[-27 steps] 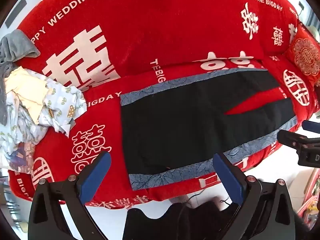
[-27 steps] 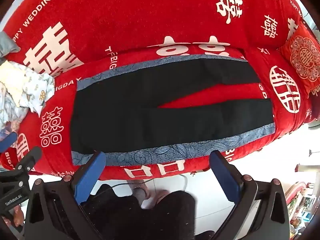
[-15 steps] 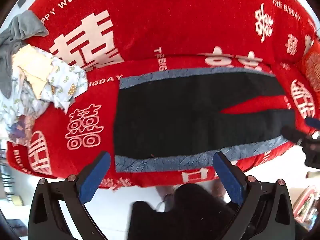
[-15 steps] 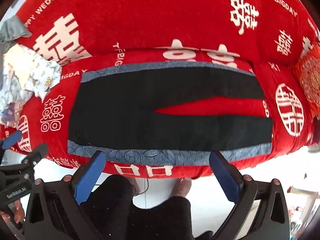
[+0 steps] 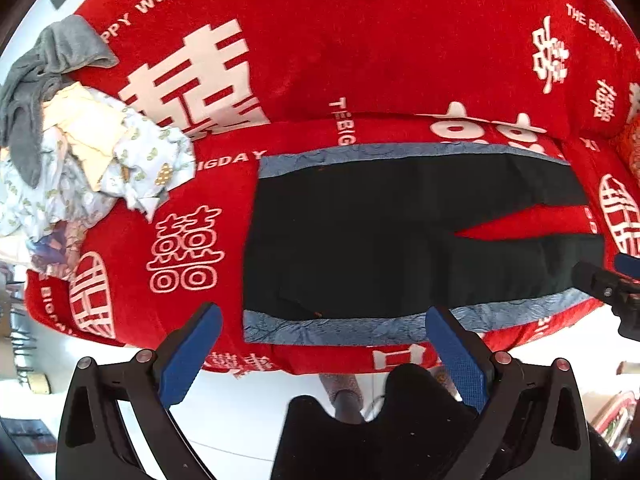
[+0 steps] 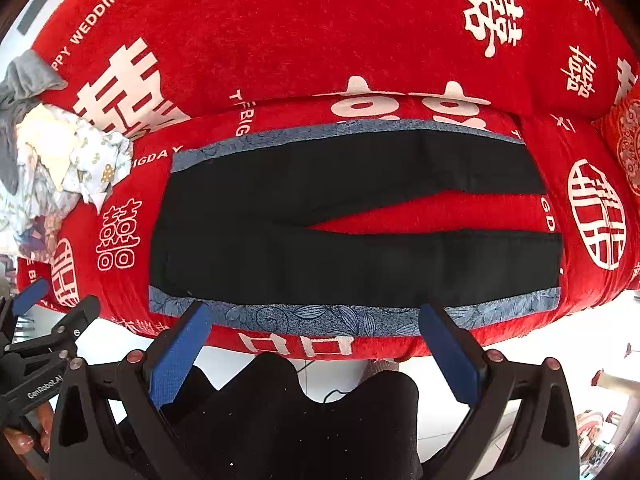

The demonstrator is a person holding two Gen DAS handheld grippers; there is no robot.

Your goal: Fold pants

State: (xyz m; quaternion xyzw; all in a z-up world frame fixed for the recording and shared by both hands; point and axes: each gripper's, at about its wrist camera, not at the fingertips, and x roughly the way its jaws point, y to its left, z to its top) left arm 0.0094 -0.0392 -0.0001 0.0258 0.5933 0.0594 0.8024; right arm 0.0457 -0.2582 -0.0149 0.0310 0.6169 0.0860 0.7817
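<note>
Black pants point(image 5: 372, 240) with blue patterned side stripes lie flat on the red sofa seat, waistband to the left, legs spread in a narrow V to the right; they also show in the right wrist view point(image 6: 320, 216). My left gripper point(image 5: 322, 318) is open and empty, hovering at the near stripe by the waist end. My right gripper point(image 6: 314, 314) is open and empty, over the near stripe at mid-leg. The right gripper also shows at the right edge of the left wrist view point(image 5: 612, 280), and the left gripper at the lower left of the right wrist view point(image 6: 40, 320).
A red sofa point(image 5: 360, 60) with white wedding lettering holds the pants. A pile of light clothes point(image 5: 88, 168) with a grey garment point(image 5: 48, 72) sits on its left end. A red cushion point(image 6: 628, 140) lies at the right. White floor and the person's dark-trousered legs point(image 6: 280, 420) are in front.
Both grippers have drawn back and down from the sofa, then eased in toward the near stripe. Both stay open. The pants have not moved.
</note>
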